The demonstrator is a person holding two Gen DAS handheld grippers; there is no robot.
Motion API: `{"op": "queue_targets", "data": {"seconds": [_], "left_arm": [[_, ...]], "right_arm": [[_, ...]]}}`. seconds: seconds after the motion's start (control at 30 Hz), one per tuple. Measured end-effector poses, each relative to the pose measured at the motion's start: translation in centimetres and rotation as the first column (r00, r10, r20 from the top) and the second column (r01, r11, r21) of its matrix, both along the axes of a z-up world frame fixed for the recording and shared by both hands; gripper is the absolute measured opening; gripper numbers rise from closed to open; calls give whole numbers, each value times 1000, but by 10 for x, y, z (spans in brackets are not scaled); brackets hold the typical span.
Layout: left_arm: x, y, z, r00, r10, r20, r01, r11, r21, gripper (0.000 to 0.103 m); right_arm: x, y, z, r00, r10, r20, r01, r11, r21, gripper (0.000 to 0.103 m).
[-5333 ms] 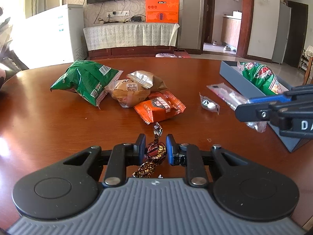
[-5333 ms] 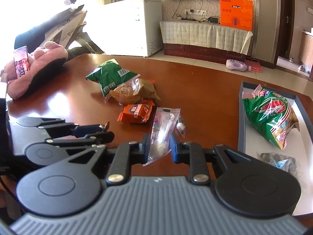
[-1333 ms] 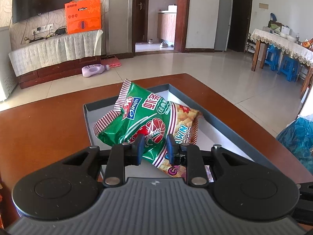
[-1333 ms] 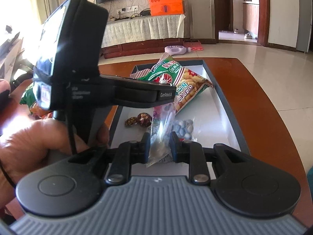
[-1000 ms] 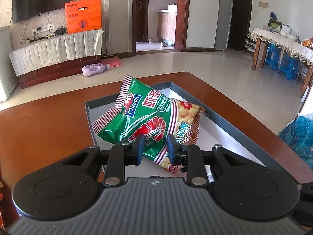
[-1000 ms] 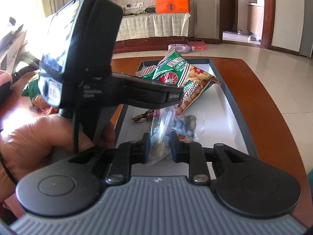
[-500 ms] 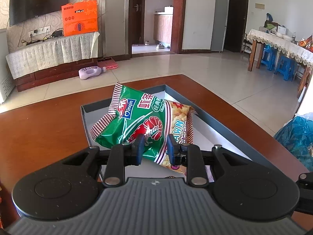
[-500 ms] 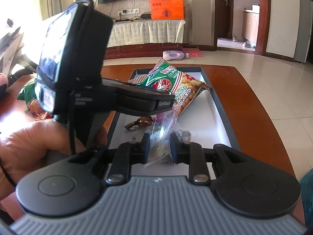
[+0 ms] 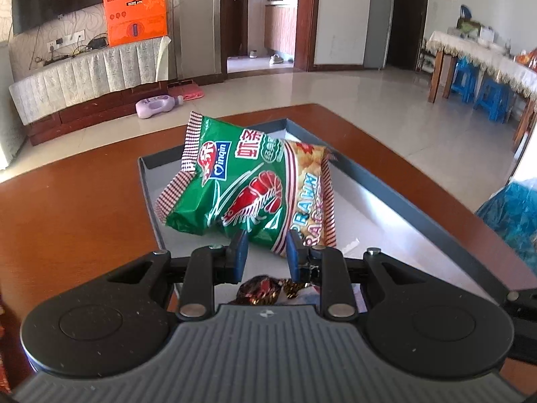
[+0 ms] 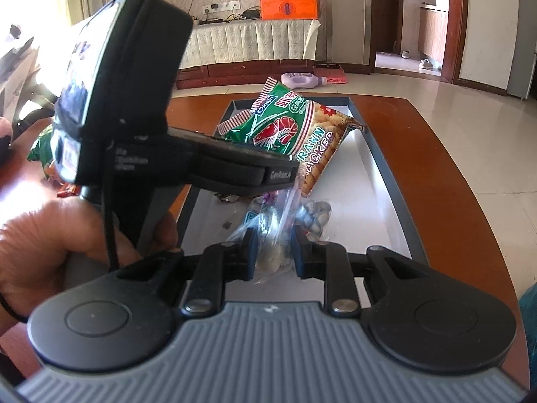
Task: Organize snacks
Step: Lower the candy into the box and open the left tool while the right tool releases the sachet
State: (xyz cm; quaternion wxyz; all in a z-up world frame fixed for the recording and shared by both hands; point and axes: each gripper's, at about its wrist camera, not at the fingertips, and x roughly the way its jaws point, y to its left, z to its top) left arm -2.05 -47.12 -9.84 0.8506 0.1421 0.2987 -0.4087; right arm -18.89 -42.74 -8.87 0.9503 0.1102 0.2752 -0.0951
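Two hand-held grippers hover over a grey tray point(image 9: 419, 221) that lies along the right-hand edge of a reddish-brown wooden worktop point(image 9: 74, 215).

At the far left of the right wrist view, a person's hand point(image 10: 50, 248) wraps the handle of the left hand-held gripper point(image 9: 264, 252), whose black body reaches across above the near end of the tray. Behind that hand, by the worktop's left edge, bits of a green packet point(image 10: 38, 151) and an orange wrapper point(image 10: 67, 191) show; most of each is hidden.

Seen from its own camera, the left hand-held gripper has its jaws drawn close together with nothing between the blue pads. Just below them a dark foil-wrapped candy point(image 9: 258, 290) lies on the tray floor.

Beyond it, toward the tray's far end, a green prawn cracker bag point(image 9: 248, 188) rests tilted, its upper edge leaning on the far rim.

Further right, the right hand-held gripper point(image 10: 271, 252) is clamped on a clear plastic packet point(image 10: 273, 231), which stands up between the pads above the tray's near half. Beside the packet's far end, a small clear bag of round grey sweets point(image 10: 313, 215) lies on the tray floor, near the tray's right wall.
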Motion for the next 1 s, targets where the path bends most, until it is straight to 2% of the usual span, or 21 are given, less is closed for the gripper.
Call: {"op": "queue_targets", "data": {"seconds": [0.17, 0.27, 0.7, 0.87, 0.9, 0.97, 1.0], "left_arm": [[-2, 3, -3, 1000, 6, -26, -5, 998, 58, 28], [-2, 8, -4, 999, 16, -40, -14, 998, 57, 28], [-23, 39, 5, 999, 25, 23, -28, 993, 113, 29], [-35, 62, 8, 998, 31, 56, -38, 991, 126, 29], [-38, 69, 9, 998, 29, 62, -35, 994, 107, 31], [-43, 78, 12, 997, 38, 63, -43, 996, 81, 45], [-46, 85, 14, 997, 47, 62, -51, 996, 66, 61]], "right_arm": [[-1, 3, 2, 1000, 6, -4, -5, 1000, 5, 25], [2, 5, 2, 1000, 11, -11, -11, 1000, 0, 25], [-4, 9, 9, 995, 94, -25, -94, 996, 12, 27], [-6, 18, 13, 988, 145, -45, -146, 989, -22, 27], [-6, 20, 14, 988, 146, -45, -148, 988, -36, 27], [-9, 25, 17, 988, 148, -41, -150, 987, -57, 29], [-11, 26, 18, 988, 147, -39, -149, 987, -64, 33]]}}
